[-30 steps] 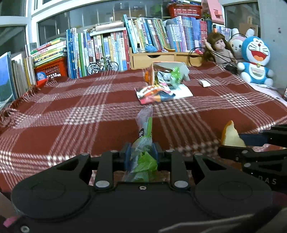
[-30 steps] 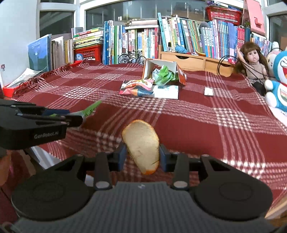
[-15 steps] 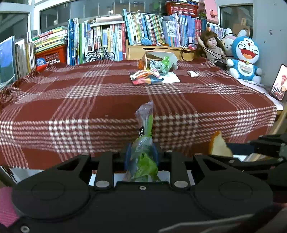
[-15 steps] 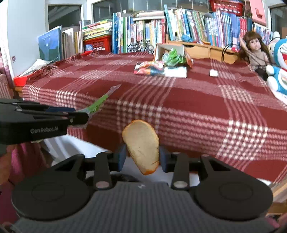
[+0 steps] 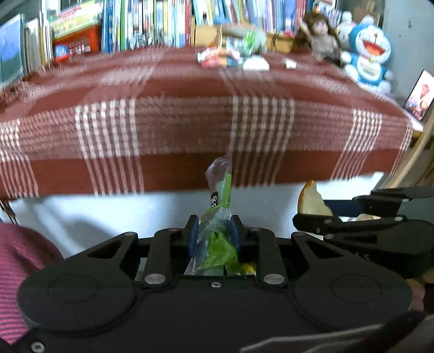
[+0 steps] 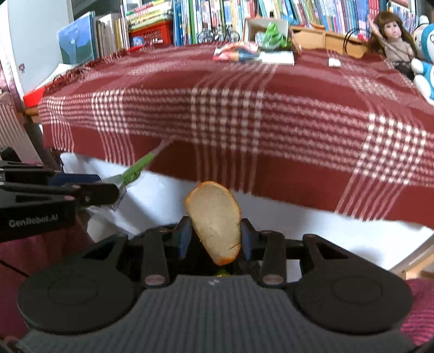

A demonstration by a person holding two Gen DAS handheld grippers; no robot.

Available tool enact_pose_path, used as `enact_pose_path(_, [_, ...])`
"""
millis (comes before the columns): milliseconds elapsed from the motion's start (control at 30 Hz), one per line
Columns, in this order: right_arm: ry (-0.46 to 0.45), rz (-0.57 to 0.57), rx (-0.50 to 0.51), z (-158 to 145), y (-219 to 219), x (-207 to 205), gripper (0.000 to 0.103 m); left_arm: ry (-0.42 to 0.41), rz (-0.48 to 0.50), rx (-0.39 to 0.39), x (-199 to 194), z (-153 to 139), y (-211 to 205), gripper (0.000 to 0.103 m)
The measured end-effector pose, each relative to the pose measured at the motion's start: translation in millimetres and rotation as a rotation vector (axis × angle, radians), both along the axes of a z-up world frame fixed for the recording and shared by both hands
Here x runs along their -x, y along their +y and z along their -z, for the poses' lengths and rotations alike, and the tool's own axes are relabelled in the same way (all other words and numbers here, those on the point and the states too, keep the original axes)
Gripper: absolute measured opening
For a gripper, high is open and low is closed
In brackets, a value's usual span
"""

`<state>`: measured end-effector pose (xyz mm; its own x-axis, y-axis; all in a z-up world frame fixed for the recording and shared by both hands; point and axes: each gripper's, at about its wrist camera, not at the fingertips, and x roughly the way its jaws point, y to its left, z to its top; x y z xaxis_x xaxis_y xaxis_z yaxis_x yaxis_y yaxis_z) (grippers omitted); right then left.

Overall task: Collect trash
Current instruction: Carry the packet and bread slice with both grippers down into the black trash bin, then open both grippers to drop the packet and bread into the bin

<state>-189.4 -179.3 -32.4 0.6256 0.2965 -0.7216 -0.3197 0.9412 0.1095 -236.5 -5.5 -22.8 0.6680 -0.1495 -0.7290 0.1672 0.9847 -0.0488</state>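
The bench, under a red plaid cloth, fills the background, with books behind it and a trash pile at its far side. In front of the bench edge, the right gripper pinches a bread slice. Beside it, the left gripper pinches a clear-and-green wrapper that sticks upward.

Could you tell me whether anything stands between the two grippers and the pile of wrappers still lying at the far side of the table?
Nothing lies on the plaid cloth before the wrapper pile, but both grippers are full: the left gripper holds a plastic wrapper, the right gripper a bread slice.
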Motion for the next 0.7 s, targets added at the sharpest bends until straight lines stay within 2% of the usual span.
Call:
enact_pose_path(433, [0.147,-0.012,0.023,44,6,-4,0.043,0.243,-0.025,-0.004,-29,72,-8,0.023])
enact_pose_path(700, [0.202,-0.014,0.024,60,7,-8,0.043,0.322,-0.032,0.01,-37,97,-7,0.023])
